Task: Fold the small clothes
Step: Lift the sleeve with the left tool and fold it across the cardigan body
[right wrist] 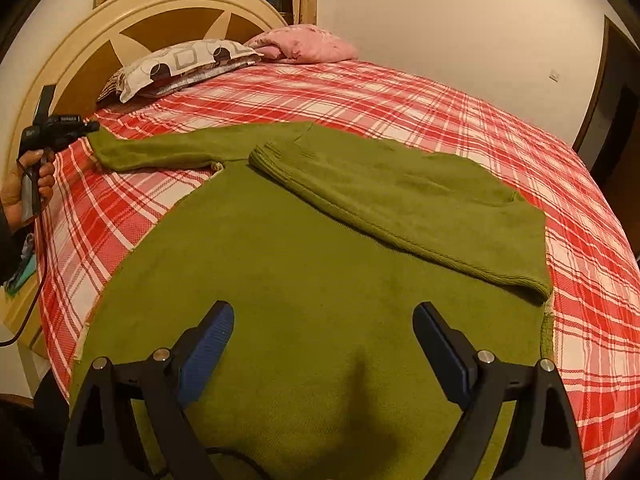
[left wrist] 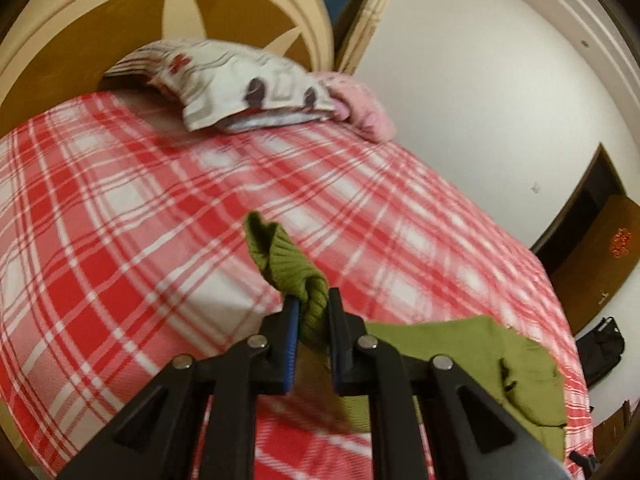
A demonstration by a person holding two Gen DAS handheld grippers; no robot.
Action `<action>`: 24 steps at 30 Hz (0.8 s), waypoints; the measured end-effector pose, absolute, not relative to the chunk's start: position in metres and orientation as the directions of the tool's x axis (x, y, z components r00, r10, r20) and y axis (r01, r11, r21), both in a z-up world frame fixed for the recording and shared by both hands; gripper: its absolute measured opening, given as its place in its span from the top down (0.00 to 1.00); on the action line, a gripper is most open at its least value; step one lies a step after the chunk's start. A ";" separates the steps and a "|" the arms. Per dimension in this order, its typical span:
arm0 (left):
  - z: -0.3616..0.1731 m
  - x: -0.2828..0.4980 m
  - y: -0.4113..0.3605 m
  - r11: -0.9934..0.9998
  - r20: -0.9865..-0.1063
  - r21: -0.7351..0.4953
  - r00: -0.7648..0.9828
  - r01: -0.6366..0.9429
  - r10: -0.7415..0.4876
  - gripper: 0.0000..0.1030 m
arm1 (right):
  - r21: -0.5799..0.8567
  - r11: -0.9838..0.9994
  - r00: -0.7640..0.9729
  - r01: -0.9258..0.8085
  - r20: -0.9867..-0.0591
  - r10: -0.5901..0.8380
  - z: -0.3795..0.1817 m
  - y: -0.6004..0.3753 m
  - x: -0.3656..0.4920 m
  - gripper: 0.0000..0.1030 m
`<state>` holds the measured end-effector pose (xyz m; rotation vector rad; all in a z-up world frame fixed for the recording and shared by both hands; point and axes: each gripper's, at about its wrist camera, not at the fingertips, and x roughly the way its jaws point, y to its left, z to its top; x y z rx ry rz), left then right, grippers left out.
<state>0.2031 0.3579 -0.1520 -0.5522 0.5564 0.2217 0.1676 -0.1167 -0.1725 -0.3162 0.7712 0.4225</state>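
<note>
Green knit sweater spread flat on a bed under a red and white plaid bedspread, body reaching toward the near edge. Right-hand sleeve already folded across the chest, ribbed cuff near the middle. Other sleeve stretched out to the left, cuff end pinched by the left gripper, held in a hand at the far left edge of the right wrist view.

From the left wrist view: left gripper clamped tight on the ribbed green cuff, cloth bunched between the blue pads and raised off the bedspread, with the loose cuff end poking forward past the fingertips. More green knit lying lower right.

Right gripper spread wide, nothing between the 2 blue pads, poised above the lower part of the sweater, casting a shadow on the knit; contact with the cloth not clear.

At the head of the bed: a rounded cream and tan headboard, a patterned pillow and a pink pillow. White wall behind.
</note>
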 end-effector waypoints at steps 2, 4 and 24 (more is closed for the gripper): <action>-0.144 0.206 0.350 0.841 -0.542 -0.433 0.839 -0.326 0.046 0.87 | -0.121 0.872 0.642 -0.474 -0.725 0.248 -0.174 -0.119 0.167 0.11; -0.134 0.208 0.340 0.847 -0.526 -0.438 0.850 -0.301 0.030 0.87 | -0.112 0.874 0.639 -0.473 -0.727 0.253 -0.174 -0.120 0.165 0.11; -0.072 0.247 0.215 0.902 -0.428 -0.430 0.888 -0.036 -0.169 0.87 | -0.049 0.896 0.645 -0.441 -0.712 0.279 -0.177 -0.152 0.160 0.11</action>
